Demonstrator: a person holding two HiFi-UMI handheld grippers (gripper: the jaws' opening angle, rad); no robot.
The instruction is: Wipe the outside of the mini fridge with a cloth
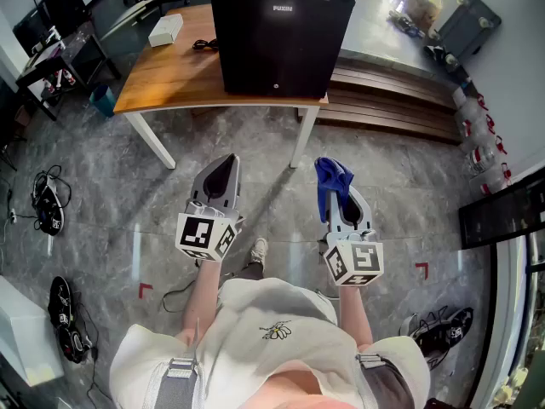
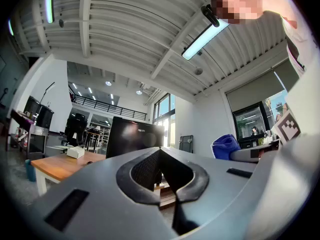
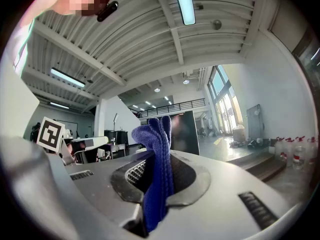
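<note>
1. blue cloth [image 3: 159, 169]: ribbed knit, soft and limp. We judge it light, with no stiffness of its own; it folds over on itself above the jaws and bunches there. It is pinched between the jaws of our right gripper [image 1: 337, 196], lower centre-right of the head view, well short of the fridge. The hold is on a fold partway along its length. We judge a flat free pad would wipe better than the narrow bunch that now sticks out.

2. mini fridge [image 1: 281, 32]: a black box with a smooth flat door, a small pale maker's mark near the top and a small round fitting low down. It stands at the upper centre of the head view, on the right end of the table. We judge it rigid and heavy enough to take a wipe without shifting, with slick faces likely to show streaks.

3. left gripper [image 2: 160, 154]: grey plastic shell with dark ribbed pads. Its jaws are closed tip to tip on nothing. It sits at the lower centre-left of the head view.

4. table [image 1: 170, 83]: wooden top on white legs. On it, left of the fridge, are a white box [image 1: 165, 30] and a black cable [image 1: 204, 45].

5. floor [image 1: 111, 194]: grey, marbled and glossy.

6. wooden steps [image 1: 392, 100]: right of the table.
</note>
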